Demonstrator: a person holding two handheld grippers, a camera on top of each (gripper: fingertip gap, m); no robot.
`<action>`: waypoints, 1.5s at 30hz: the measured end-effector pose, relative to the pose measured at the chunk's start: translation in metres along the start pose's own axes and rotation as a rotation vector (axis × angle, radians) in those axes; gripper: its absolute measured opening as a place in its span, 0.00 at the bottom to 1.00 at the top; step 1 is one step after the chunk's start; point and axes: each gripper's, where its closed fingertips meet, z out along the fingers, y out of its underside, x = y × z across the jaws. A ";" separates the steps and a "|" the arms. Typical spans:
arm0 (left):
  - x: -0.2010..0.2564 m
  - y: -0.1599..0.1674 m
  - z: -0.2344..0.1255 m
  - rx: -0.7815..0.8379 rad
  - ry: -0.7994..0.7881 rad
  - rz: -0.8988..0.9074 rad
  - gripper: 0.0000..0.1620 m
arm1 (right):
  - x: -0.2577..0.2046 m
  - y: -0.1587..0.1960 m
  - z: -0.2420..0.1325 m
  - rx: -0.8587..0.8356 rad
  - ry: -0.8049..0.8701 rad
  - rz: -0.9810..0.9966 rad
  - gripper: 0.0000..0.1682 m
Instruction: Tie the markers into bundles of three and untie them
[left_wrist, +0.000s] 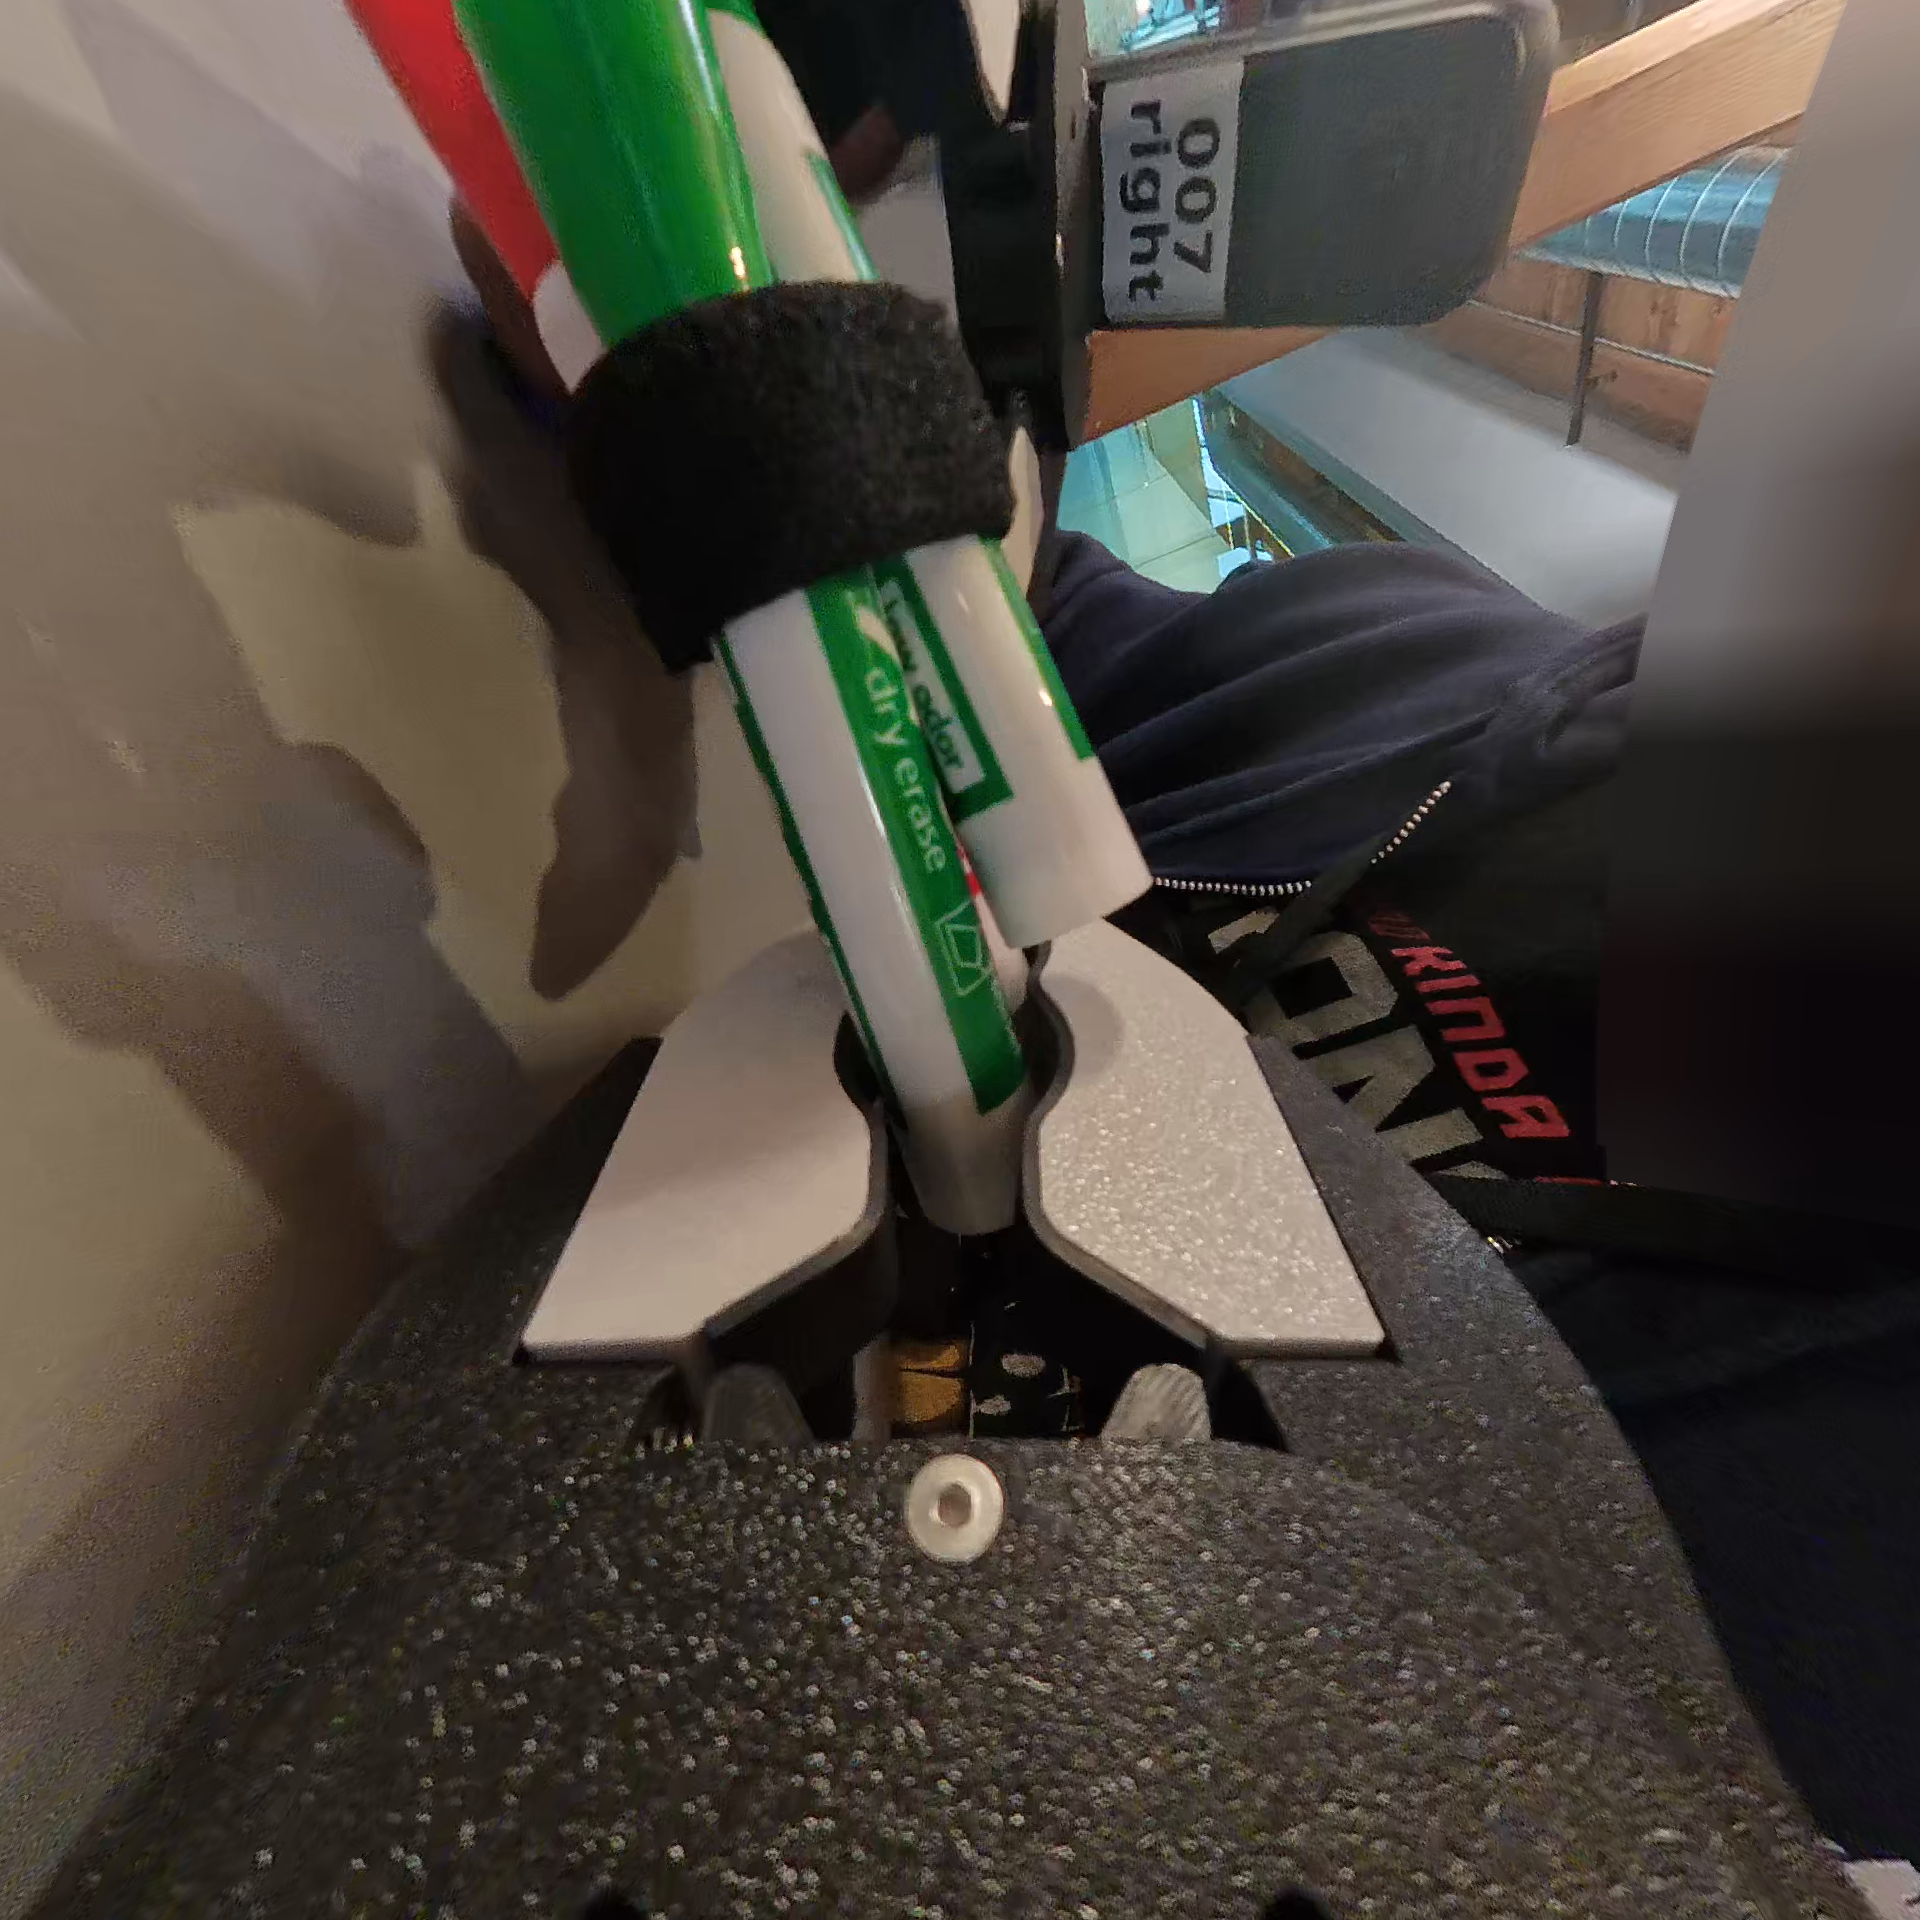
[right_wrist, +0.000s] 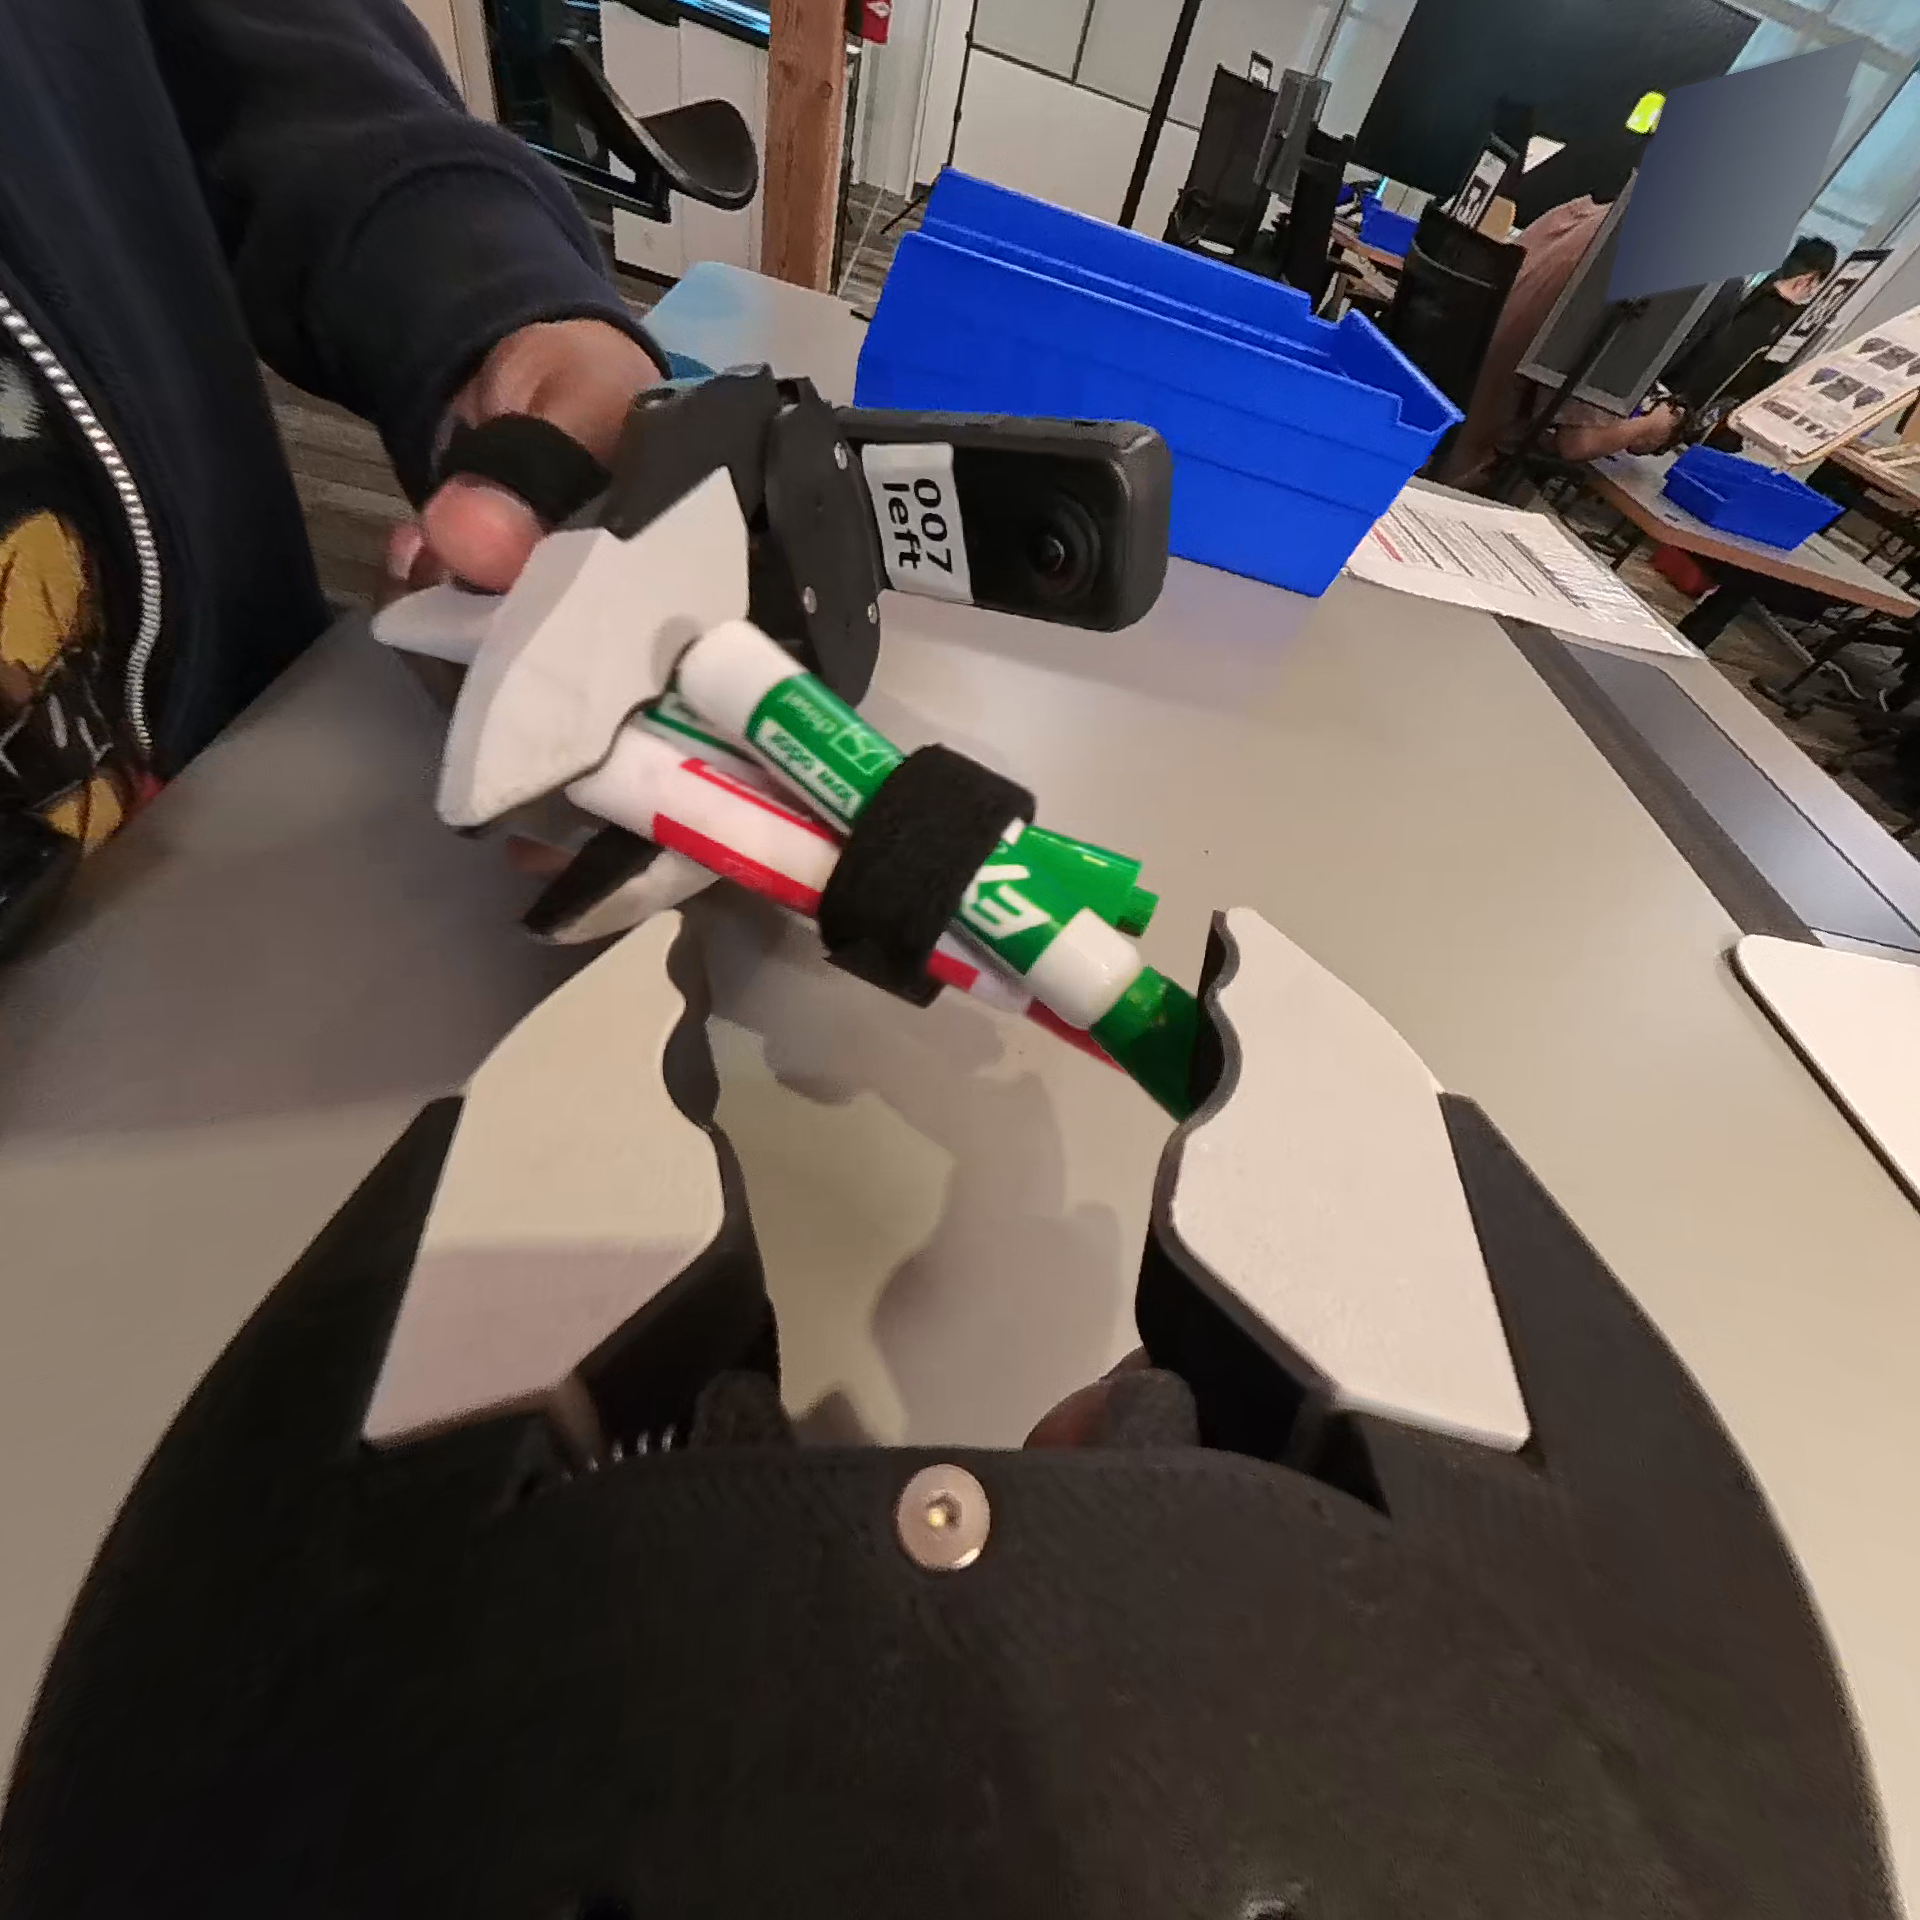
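The left gripper (right_wrist: 582, 831) is showing pale grey, flat plastic fingers (right_wrist: 582, 665) on a speckled black body, with a silver screw (left_wrist: 954, 1507) sitting behind those fingers. A black camera block (right_wrist: 1049, 520) bearing a white sticker is riding above them. The right gripper (right_wrist: 945, 1029) is looking alike. The person is wearing a dark navy zip-up sleeve (right_wrist: 343, 229) and a black finger strap (right_wrist: 520, 462).

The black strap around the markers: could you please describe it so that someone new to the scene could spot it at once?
Over the grey table, the left gripper is shut on a bundle of markers, two green and one red. The black strap is the fuzzy fabric band wrapped around the middle of the bundle. It is the only soft, dark thing among glossy white, green and red barrels.
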 end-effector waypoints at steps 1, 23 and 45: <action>-0.003 0.000 -0.001 0.000 -0.013 -0.010 0.13 | -0.001 0.000 0.000 0.002 -0.003 -0.005 0.54; 0.000 0.010 0.000 -0.179 0.006 0.076 0.13 | -0.001 -0.003 -0.010 0.005 -0.221 0.366 0.55; 0.010 0.032 -0.014 -0.496 0.138 0.191 0.13 | -0.043 -0.010 -0.017 0.010 -0.588 0.812 0.42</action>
